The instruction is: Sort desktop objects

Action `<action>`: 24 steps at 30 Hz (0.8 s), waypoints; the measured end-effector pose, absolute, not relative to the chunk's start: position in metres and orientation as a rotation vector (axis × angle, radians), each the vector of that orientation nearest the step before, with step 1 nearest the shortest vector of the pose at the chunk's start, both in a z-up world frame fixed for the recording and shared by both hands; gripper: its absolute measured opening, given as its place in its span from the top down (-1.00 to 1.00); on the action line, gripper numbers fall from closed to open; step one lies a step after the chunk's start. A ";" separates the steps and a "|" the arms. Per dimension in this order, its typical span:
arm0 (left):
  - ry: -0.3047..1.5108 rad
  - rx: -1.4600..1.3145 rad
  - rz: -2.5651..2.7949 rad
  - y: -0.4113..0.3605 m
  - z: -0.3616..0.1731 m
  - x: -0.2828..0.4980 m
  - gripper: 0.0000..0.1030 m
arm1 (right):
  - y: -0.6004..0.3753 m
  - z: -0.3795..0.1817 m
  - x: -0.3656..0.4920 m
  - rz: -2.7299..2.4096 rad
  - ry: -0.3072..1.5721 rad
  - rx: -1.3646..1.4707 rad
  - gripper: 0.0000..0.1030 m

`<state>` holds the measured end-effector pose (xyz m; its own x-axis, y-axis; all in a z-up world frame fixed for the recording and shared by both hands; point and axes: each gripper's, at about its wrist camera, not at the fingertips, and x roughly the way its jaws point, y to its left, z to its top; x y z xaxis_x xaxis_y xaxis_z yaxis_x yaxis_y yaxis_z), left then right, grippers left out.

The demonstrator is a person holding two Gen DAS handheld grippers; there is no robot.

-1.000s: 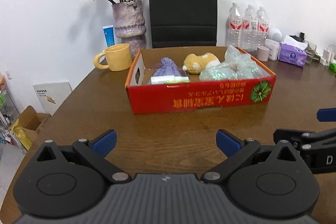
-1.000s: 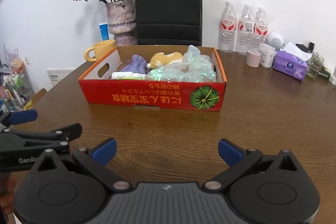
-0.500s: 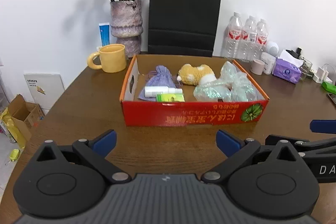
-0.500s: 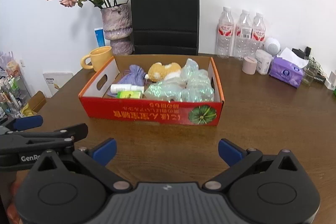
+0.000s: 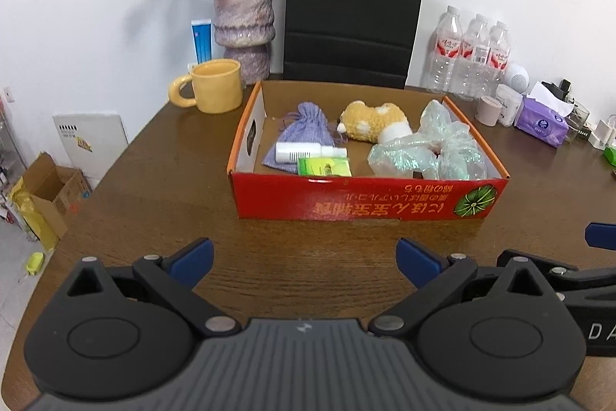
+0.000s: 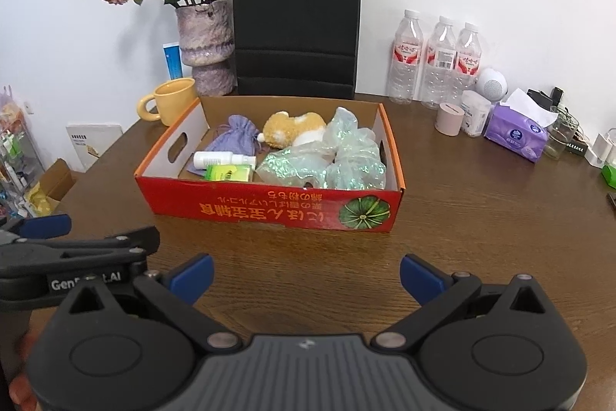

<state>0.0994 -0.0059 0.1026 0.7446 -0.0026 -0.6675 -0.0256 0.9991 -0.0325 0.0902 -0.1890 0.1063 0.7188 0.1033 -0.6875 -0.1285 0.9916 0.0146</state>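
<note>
A red cardboard box (image 5: 365,205) (image 6: 269,210) stands mid-table. Inside lie a purple pouch (image 5: 306,128) (image 6: 236,137), a white spray bottle (image 5: 304,152) (image 6: 219,158), a green packet (image 5: 325,166) (image 6: 227,173), a yellow plush toy (image 5: 371,120) (image 6: 292,128) and crumpled clear plastic bags (image 5: 427,153) (image 6: 338,156). My left gripper (image 5: 304,259) is open and empty, held above the table in front of the box. My right gripper (image 6: 306,274) is open and empty beside it. Each gripper shows at the edge of the other's view.
A yellow mug (image 5: 215,85), a vase of dried roses (image 5: 242,22) and a black paper bag (image 5: 352,14) stand behind the box. Three water bottles (image 6: 435,60), a purple tissue pack (image 6: 516,135) and small containers sit at the back right. The table's left edge drops to floor clutter (image 5: 42,195).
Both grippers have risen and drawn back from the box, so I look down into it more. Both stay open and empty.
</note>
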 end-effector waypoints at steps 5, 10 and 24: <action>0.738 -0.037 0.033 -0.007 0.101 0.102 -1.00 | -0.188 0.104 0.094 0.118 0.766 -0.037 -1.00; 0.733 -0.024 0.041 -0.009 0.102 0.103 -1.00 | -0.190 0.103 0.096 0.116 0.770 -0.031 -1.00; 0.737 -0.009 0.052 -0.013 0.100 0.104 -1.00 | -0.192 0.101 0.098 0.110 0.778 -0.026 -1.00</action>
<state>0.1043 -0.0128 0.1000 0.7395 0.0439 -0.6717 -0.0506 0.9987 0.0096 0.0977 -0.1917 0.1008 0.7066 0.0898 -0.7019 -0.1089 0.9939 0.0176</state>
